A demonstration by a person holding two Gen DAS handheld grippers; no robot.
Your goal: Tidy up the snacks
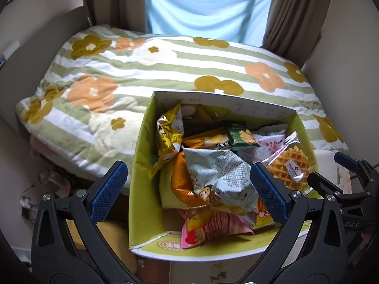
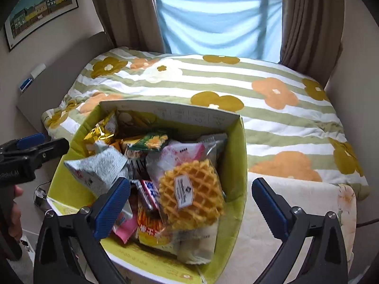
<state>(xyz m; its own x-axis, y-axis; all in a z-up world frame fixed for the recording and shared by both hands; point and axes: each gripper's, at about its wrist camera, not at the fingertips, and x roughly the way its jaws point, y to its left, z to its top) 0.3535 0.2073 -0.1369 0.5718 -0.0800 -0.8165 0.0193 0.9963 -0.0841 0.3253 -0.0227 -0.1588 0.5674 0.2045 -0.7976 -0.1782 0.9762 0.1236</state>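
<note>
- Left wrist view showed the left tool (image 1: 188, 193) spread wide, empty, over the snack box (image 1: 142, 165) at the bed's (image 1: 165, 71) edge.
- Right tool (image 2: 190, 204) likewise gaped, holding nothing.
- Waffle packet (image 2: 191, 196) lay on top: light, brittle, slippery film, so best pinched by its sealed edge.

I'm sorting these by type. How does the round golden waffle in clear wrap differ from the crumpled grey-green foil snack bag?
The round golden waffle in clear wrap shows through its wrapper; the crumpled grey-green foil snack bag hides its contents. The waffle lies flat with a white label on it; the bag is creased and printed. The waffle sits toward the box's right side, the bag toward its left. Both lie on top in the green cardboard box.
</note>
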